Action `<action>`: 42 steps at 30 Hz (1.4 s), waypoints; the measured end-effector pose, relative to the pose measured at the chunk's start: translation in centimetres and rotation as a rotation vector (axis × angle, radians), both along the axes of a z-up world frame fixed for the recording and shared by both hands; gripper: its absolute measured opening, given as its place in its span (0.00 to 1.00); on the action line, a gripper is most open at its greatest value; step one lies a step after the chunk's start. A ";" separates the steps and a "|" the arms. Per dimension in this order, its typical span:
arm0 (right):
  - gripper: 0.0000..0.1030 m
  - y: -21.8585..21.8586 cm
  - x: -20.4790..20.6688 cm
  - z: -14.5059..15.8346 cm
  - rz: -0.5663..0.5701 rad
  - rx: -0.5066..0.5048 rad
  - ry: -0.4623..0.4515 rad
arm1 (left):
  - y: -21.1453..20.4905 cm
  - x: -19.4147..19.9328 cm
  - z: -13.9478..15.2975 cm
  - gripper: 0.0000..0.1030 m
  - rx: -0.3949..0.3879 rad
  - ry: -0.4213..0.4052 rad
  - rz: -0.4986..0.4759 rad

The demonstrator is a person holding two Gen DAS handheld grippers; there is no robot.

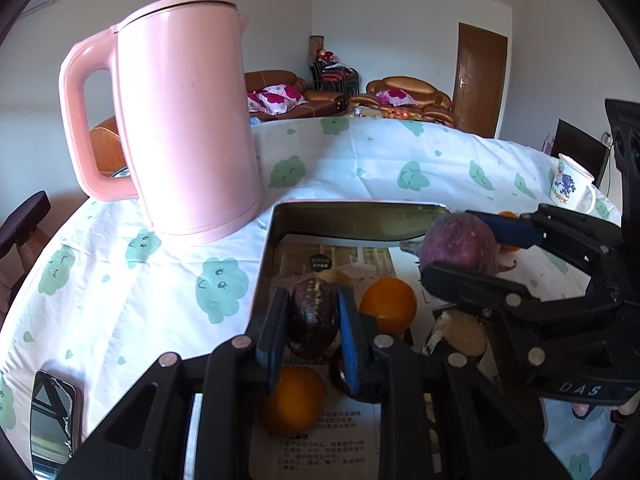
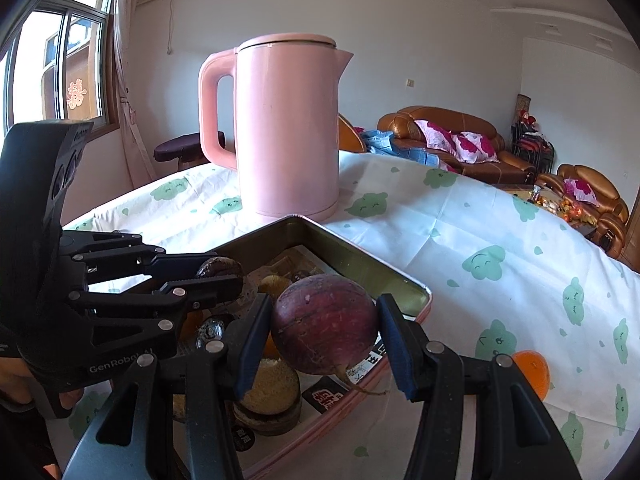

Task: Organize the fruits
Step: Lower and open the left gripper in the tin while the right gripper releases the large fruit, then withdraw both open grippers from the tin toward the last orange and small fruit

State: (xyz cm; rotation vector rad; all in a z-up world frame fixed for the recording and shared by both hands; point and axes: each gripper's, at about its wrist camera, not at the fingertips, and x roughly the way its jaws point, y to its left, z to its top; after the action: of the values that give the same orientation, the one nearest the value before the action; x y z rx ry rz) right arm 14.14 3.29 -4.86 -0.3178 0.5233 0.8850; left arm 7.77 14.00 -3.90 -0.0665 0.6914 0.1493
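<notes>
Left gripper: jaws narrow, clamped on a dark fruit; pads press both its sides, held over the tray.
Right gripper: jaws part open, closed on a purple bulb, round, with a thin root tail hanging below; held above the tray's near corner.
Below left jaws: one orange directly under, a second orange just right of the right pad, another dark piece touching that pad's lower end.
Below right jaws: a cut brown piece with pale flesh up, just left of the bulb.
Tray: metal, paper-lined, already holds several fruits; little bare floor near either load.
Outside tray: stray orange on the cloth, right of the right jaws, not yet collected.
Beyond: pink kettle just behind the tray's far corner; mug well apart.
Risk 1: bulb is smooth and round; a light pinch could let it roll out and strike fruit below.
Risk 2: grippers are close together; lowering both could make them collide.
Risk 3: dropping onto oranges could send them rolling over the rim.
</notes>
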 end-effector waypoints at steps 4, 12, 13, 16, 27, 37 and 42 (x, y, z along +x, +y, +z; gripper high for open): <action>0.54 0.3 0.1 -0.3 0.012 -0.011 0.017 | 0.1 -0.3 0.1 0.32 0.008 -0.008 0.016; 0.62 -2.3 -0.5 1.6 -0.023 0.037 -0.024 | -0.9 -2.3 2.0 0.78 -0.005 -0.108 0.041; 0.62 -3.2 -0.5 2.0 -0.034 0.051 -0.031 | -1.2 -2.7 2.3 0.84 -0.008 -0.129 0.043; 0.65 -6.1 0.4 2.9 -0.092 0.080 -0.039 | -2.6 -3.0 3.3 0.88 -0.013 -0.169 0.032; 0.65 -12.7 7.1 1.2 -0.409 0.040 0.061 | -9.0 -0.3 3.8 0.95 0.028 -0.185 -0.033; 0.65 -10.7 9.1 -1.9 -0.360 -0.013 0.213 | -9.4 0.7 3.6 0.95 0.032 -0.163 -0.021; 0.48 -11.7 9.8 -2.3 -0.349 0.049 0.295 | -10.2 0.8 3.7 0.95 0.031 -0.160 -0.044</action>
State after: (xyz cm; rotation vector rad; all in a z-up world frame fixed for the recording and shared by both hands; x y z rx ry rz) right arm 23.93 -8.42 -7.12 -0.0452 0.8015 0.6055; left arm 8.59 3.83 -0.24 -0.0334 0.5299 0.1114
